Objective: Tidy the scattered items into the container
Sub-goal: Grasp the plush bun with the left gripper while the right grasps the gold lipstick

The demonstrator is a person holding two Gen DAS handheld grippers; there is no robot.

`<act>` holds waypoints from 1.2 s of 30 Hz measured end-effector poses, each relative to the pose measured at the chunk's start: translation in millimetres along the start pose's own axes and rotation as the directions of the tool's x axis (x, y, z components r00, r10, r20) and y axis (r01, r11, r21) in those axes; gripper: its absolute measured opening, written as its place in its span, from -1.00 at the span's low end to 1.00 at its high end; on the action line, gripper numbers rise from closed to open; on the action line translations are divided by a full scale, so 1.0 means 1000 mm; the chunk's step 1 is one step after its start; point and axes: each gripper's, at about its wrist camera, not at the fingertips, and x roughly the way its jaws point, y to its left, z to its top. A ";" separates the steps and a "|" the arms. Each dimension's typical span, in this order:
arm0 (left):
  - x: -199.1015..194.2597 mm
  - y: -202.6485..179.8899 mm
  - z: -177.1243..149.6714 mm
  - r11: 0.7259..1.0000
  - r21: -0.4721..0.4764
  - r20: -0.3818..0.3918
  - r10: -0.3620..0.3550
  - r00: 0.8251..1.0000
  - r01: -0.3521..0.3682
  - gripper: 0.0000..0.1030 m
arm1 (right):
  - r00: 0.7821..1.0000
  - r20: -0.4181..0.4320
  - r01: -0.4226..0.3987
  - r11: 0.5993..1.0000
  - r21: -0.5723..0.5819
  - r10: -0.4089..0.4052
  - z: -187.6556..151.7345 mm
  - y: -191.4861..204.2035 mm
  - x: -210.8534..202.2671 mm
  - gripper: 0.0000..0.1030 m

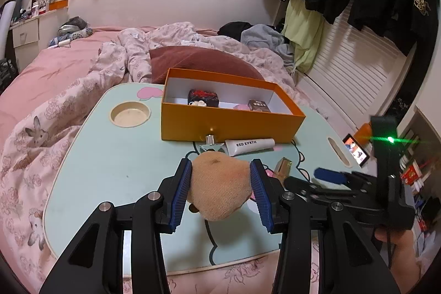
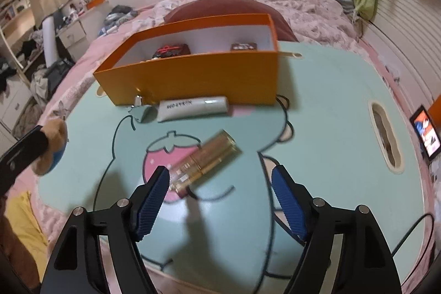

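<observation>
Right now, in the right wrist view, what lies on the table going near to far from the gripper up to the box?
right gripper → gold bottle → white tube → orange box

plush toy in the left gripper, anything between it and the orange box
Nothing visible blocks it. The plush toy is clamped in the left gripper, with open table up to the orange box. Only a white tube and a small silver bottle lie low against the box's front wall.
</observation>
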 end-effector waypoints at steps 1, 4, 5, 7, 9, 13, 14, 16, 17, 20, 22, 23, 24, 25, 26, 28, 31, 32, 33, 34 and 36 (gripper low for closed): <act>0.000 0.000 -0.001 1.000 0.000 -0.001 -0.003 1.000 0.003 -0.13 | 1.000 -0.005 0.010 1.000 -0.012 -0.010 0.003 0.005 0.003 0.49; 0.001 -0.001 -0.001 1.000 0.000 -0.004 -0.009 1.000 0.009 -0.13 | 0.998 -0.023 0.051 0.998 -0.047 -0.052 0.010 0.018 0.012 0.49; 0.001 -0.002 -0.002 1.000 0.001 -0.005 -0.010 1.000 0.010 -0.13 | 0.997 -0.031 0.073 0.995 -0.063 -0.075 0.012 0.022 0.016 0.49; 0.002 -0.004 -0.002 1.000 0.003 -0.007 -0.012 1.000 0.012 -0.13 | 0.993 -0.046 0.107 0.990 -0.094 -0.112 0.013 0.027 0.024 0.49; 0.001 -0.005 -0.002 1.000 0.009 -0.007 -0.012 1.000 0.012 -0.13 | 0.989 -0.071 0.122 0.986 -0.113 -0.130 0.012 0.029 0.031 0.49; 0.000 -0.007 -0.003 1.000 0.011 -0.011 -0.015 1.000 0.015 -0.13 | 0.987 -0.080 0.133 0.986 -0.098 -0.141 0.005 0.021 0.030 0.49; 0.000 -0.008 -0.003 1.000 0.012 -0.013 -0.015 1.000 0.015 -0.13 | 0.986 -0.078 0.141 0.986 -0.090 -0.148 0.004 0.018 0.028 0.49; 0.001 -0.008 -0.004 1.000 0.010 -0.015 -0.017 1.000 0.017 -0.13 | 0.986 -0.074 0.142 0.987 -0.074 -0.147 0.002 0.013 0.026 0.49; 0.001 -0.009 -0.004 1.000 0.010 -0.015 -0.018 1.000 0.018 -0.13 | 0.987 -0.074 0.139 0.988 -0.066 -0.143 0.002 0.011 0.026 0.49; 0.002 -0.010 -0.004 1.000 0.013 -0.018 -0.017 1.000 0.017 -0.13 | 0.987 -0.077 0.138 0.989 -0.057 -0.142 0.002 0.010 0.027 0.49; 0.002 -0.011 -0.005 1.000 0.015 -0.022 -0.019 1.000 0.020 -0.13 | 0.987 -0.073 0.137 0.989 -0.056 -0.141 0.001 0.009 0.027 0.48; 0.003 -0.012 -0.005 1.000 0.016 -0.023 -0.020 1.000 0.020 -0.13 | 0.988 -0.068 0.135 0.989 -0.054 -0.139 0.000 0.010 0.026 0.45; 0.003 -0.012 -0.005 1.000 0.017 -0.024 -0.020 1.000 0.021 -0.13 | 0.989 -0.061 0.129 0.990 -0.052 -0.132 -0.002 0.010 0.025 0.29; 0.003 -0.012 -0.005 1.000 0.018 -0.025 -0.020 0.999 0.021 -0.13 | 0.991 -0.053 0.122 0.991 -0.051 -0.125 -0.003 0.011 0.023 0.06; 0.003 -0.013 -0.005 1.000 0.020 -0.025 -0.021 0.999 0.021 -0.13 | 0.992 -0.043 0.120 0.991 -0.054 -0.122 -0.004 0.012 0.020 -0.11; 0.004 -0.014 -0.006 1.000 0.022 -0.031 -0.021 0.999 0.022 -0.13 | 0.993 -0.031 0.109 0.992 -0.057 -0.111 -0.006 0.012 0.017 -0.64; 0.006 -0.016 -0.007 0.999 0.020 -0.034 -0.027 0.999 0.028 -0.13 | 0.997 -0.022 0.079 0.996 -0.044 -0.080 -0.008 0.009 0.015 -0.68; 0.006 -0.017 -0.007 0.999 0.023 -0.035 -0.028 0.999 0.028 -0.13 | 0.997 -0.020 0.067 0.997 -0.038 -0.068 -0.009 0.008 0.015 -0.68; 0.007 -0.018 -0.007 0.999 0.026 -0.036 -0.025 0.999 0.026 -0.13 | 0.998 -0.018 0.053 0.998 -0.032 -0.054 -0.009 0.007 0.014 -0.68; 0.007 -0.019 -0.008 0.999 0.028 -0.036 -0.023 0.999 0.024 -0.13 | 0.999 -0.013 0.042 0.999 -0.025 -0.042 -0.009 0.005 0.013 -0.68; 0.007 -0.019 -0.008 0.999 0.027 -0.037 -0.023 0.999 0.024 -0.13 | 1.000 0.007 0.031 0.999 -0.020 -0.031 -0.009 0.005 0.008 -0.68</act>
